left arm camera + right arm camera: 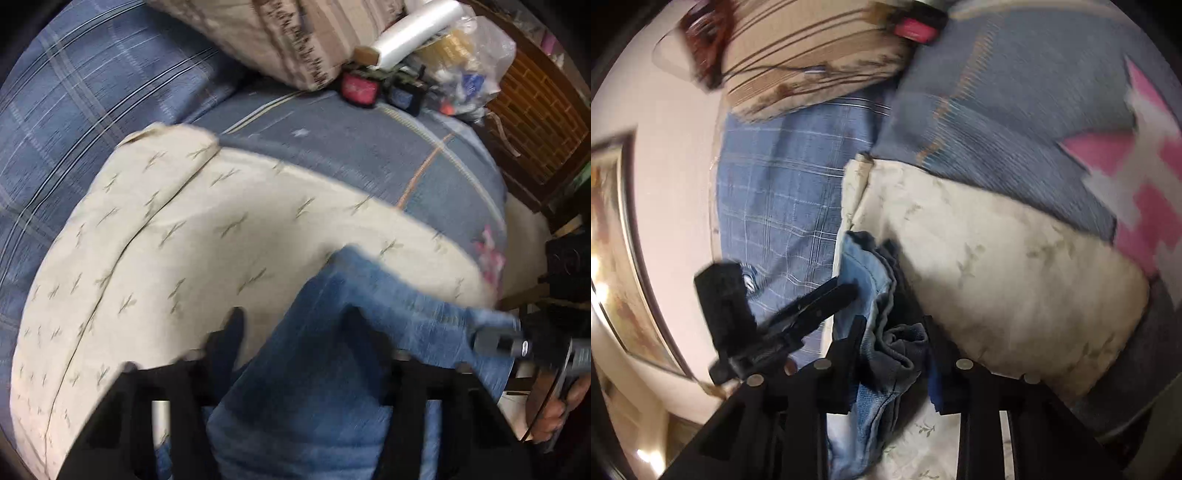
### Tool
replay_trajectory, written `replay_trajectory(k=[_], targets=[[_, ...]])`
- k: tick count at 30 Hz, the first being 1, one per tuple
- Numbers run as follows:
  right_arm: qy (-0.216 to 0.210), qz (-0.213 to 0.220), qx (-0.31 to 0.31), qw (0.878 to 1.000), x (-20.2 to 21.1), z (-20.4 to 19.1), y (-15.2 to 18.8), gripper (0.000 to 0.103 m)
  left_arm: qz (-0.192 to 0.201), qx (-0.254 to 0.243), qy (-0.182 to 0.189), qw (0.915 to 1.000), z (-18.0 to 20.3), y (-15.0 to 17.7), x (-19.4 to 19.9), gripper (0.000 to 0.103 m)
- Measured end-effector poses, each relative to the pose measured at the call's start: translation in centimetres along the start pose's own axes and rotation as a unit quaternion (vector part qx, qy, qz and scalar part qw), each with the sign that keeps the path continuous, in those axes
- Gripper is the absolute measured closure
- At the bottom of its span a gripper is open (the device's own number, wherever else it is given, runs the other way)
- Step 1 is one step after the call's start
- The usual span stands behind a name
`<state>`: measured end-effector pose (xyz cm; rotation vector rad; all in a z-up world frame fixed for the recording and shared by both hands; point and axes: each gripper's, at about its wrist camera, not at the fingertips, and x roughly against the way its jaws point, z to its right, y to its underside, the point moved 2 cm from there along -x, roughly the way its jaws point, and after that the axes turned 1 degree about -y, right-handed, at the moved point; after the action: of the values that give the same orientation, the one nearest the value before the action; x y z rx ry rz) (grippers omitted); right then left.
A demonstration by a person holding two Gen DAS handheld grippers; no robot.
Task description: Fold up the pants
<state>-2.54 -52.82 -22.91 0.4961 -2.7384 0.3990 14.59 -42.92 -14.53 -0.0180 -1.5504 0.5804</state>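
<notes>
Left gripper [295, 332] pinches jeans [332, 369], stretched toward right gripper [892, 325].

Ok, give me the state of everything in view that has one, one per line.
jeans: bunched, lifted, held by both grippers
left hand-held gripper: shut on jeans
right hand-held gripper: shut on jeans
cream blanket: folded, lying on the bed
striped pillow: lying at the bed's head

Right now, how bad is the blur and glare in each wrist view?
Left wrist: motion smear on the jeans and left gripper, bedding fairly readable. Right wrist: heavier smear across the pink patch; bright glare spots along the left edge; strong fisheye bend in both.
</notes>
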Motion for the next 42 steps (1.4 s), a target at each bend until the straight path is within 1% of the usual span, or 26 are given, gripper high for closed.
replay_trajectory(k=[1,3,5,6,8,10,12,13,14,15,16,18,19,21,24,25,27,29,32,33,34,35,38,39,41,42], targets=[[0.007,0.007,0.036,0.999,0.4,-1.1,0.1,0.074,0.008,-0.006,0.004,0.9999,0.3,-0.5,0.0,0.061],[0.021,0.024,0.110,0.993,1.2,-3.1,0.5,0.075,0.016,-0.022,-0.008,0.9996,0.8,-0.7,-0.1,0.064],[0.049,0.034,0.157,0.986,1.4,-3.7,1.0,0.075,-0.002,-0.024,-0.019,0.9995,0.8,-0.6,-1.7,0.068],[0.067,0.030,0.162,0.984,1.0,-3.3,1.1,0.075,-0.010,-0.016,-0.022,0.9996,0.6,-0.6,-2.4,0.068],[0.098,0.011,0.144,0.985,-0.1,-1.4,1.0,0.075,-0.003,-0.007,-0.021,0.9997,0.5,-0.4,-2.7,0.068],[0.085,0.008,0.132,0.988,0.1,-0.5,1.0,0.075,0.001,-0.014,-0.028,0.9995,0.5,-0.3,-2.1,0.066],[0.074,-0.003,0.111,0.991,0.6,-0.5,0.5,0.070,0.008,-0.007,-0.025,0.9996,0.3,-0.4,-1.4,0.066],[0.068,-0.010,0.099,0.993,0.9,-0.5,0.2,0.063,0.018,0.005,-0.008,0.9998,0.0,-0.4,-0.6,0.067],[0.058,-0.015,0.086,0.995,1.5,-0.4,-0.1,0.043,0.024,0.012,0.012,0.9996,-0.1,-0.4,0.1,0.066],[0.046,-0.014,0.078,0.996,2.2,-0.3,-0.2,0.035,0.026,0.014,0.029,0.9991,-0.1,-0.4,0.5,0.062],[0.036,-0.009,0.076,0.996,2.8,-0.5,-0.1,0.030,0.020,0.011,0.044,0.9988,0.1,-0.3,0.7,0.056],[0.025,-0.009,0.077,0.997,3.8,-0.5,0.2,0.030,0.008,-0.006,0.046,0.9989,0.7,-0.2,0.6,0.055],[0.026,-0.015,0.074,0.997,3.9,-0.5,0.5,0.030,0.003,-0.020,0.045,0.9988,1.0,-0.2,0.4,0.055],[0.002,-0.039,0.056,0.998,3.7,-0.1,1.3,0.030,-0.014,-0.032,0.059,0.9977,1.4,-0.1,-0.3,0.055],[0.006,-0.055,0.049,0.997,2.9,0.2,2.3,0.030,-0.043,-0.053,0.055,0.9961,1.9,-0.1,-1.7,0.055],[-0.001,-0.061,0.045,0.997,2.5,0.3,2.5,0.031,-0.050,-0.058,0.056,0.9955,2.0,-0.3,-2.2,0.056],[-0.022,-0.066,0.027,0.997,1.7,0.5,2.7,0.042,-0.046,-0.066,0.066,0.9946,2.2,-0.6,-2.2,0.063],[-0.023,-0.060,0.011,0.998,1.1,1.0,2.6,0.065,-0.044,-0.077,0.072,0.9934,2.3,-1.0,-2.2,0.065],[-0.018,-0.058,-0.007,0.998,0.7,2.0,2.5,0.070,-0.054,-0.081,0.073,0.9925,2.1,-1.5,-2.8,0.065],[-0.017,-0.058,-0.019,0.998,0.4,2.6,2.5,0.071,-0.057,-0.078,0.069,0.9929,1.9,-1.6,-3.2,0.058],[-0.022,-0.055,-0.037,0.998,0.3,3.0,2.5,0.075,-0.060,-0.072,0.060,0.9938,1.7,-1.7,-3.4,0.044],[-0.027,-0.054,-0.046,0.997,0.7,3.4,2.6,0.075,-0.059,-0.062,0.052,0.9950,1.4,-1.9,-3.6,0.041],[-0.024,-0.055,-0.040,0.997,0.8,3.2,2.8,0.073,-0.051,-0.065,0.051,0.9953,1.6,-1.9,-3.6,0.040],[-0.024,-0.053,-0.038,0.998,0.9,3.1,2.9,0.073,-0.049,-0.069,0.051,0.9951,1.8,-1.8,-3.6,0.043],[-0.024,-0.046,-0.029,0.998,0.9,2.9,2.9,0.074,-0.044,-0.073,0.073,0.9937,2.1,-1.6,-3.3,0.062],[-0.018,-0.041,-0.019,0.999,1.0,2.7,3.0,0.076,-0.041,-0.078,0.077,0.9931,2.3,-1.5,-3.2,0.065]])
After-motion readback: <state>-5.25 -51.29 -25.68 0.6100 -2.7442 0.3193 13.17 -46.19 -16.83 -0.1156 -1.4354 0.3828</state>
